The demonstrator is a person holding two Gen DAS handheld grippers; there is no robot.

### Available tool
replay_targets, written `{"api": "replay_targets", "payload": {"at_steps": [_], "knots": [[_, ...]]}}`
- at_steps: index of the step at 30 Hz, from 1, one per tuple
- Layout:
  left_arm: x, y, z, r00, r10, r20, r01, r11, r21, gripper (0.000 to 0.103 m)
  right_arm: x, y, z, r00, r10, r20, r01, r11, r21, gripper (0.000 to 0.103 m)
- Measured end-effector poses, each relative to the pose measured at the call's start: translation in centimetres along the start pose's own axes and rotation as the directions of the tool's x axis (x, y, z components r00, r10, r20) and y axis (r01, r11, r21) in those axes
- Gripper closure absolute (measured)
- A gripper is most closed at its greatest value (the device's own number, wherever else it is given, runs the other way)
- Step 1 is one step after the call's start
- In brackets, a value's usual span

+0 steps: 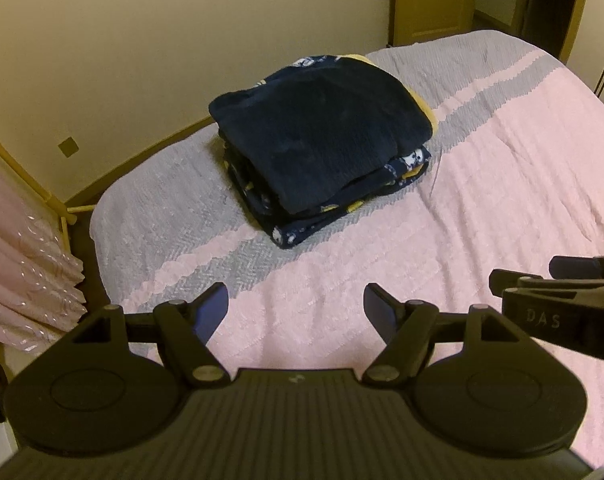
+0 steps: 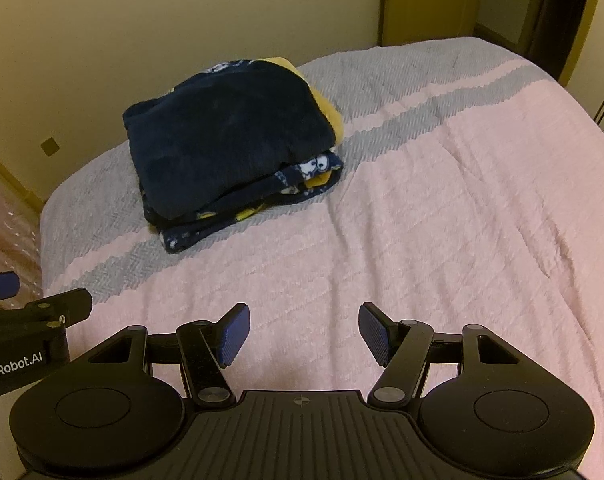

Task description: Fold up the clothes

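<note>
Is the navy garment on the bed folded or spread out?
Folded. The navy garment sits as a compact stack of layers on the bed, with patterned and yellow edges showing between layers.

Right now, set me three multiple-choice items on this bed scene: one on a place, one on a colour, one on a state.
1. Where does the folded pile lie?
A. on the bedspread's grey band near the wall
B. on the floor
C. between a gripper's fingers

2. What is the main colour of the pile's top layer?
A. pink
B. dark navy
C. white

3. How stands the right hand-held gripper?
A. shut on the pile
B. shut on the bedspread
C. open, holding nothing

Key: 1 A, the pile sits on the grey part of the bedspread, apart from both grippers; 2 B, the top fabric is dark navy, with yellow peeking out beneath; 3 C, bare pink bedspread shows between its blue pads.
</note>
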State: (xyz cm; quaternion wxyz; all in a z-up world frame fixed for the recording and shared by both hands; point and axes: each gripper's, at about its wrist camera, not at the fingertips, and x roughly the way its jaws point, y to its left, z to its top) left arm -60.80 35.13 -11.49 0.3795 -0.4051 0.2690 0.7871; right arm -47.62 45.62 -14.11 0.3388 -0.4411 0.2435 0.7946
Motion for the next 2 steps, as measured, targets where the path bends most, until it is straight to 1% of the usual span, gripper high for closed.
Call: {"api": "replay_targets", "payload": {"at_steps": [2], "knots": [[-0.16, 0.39, -0.06, 1.0, -0.003, 0.005, 0.003, 1.0, -0.003, 0.031, -0.19, 0.31, 0.02, 1.0, -0.002, 0.003, 0.002, 1.0, -0.002, 0.039]]}}
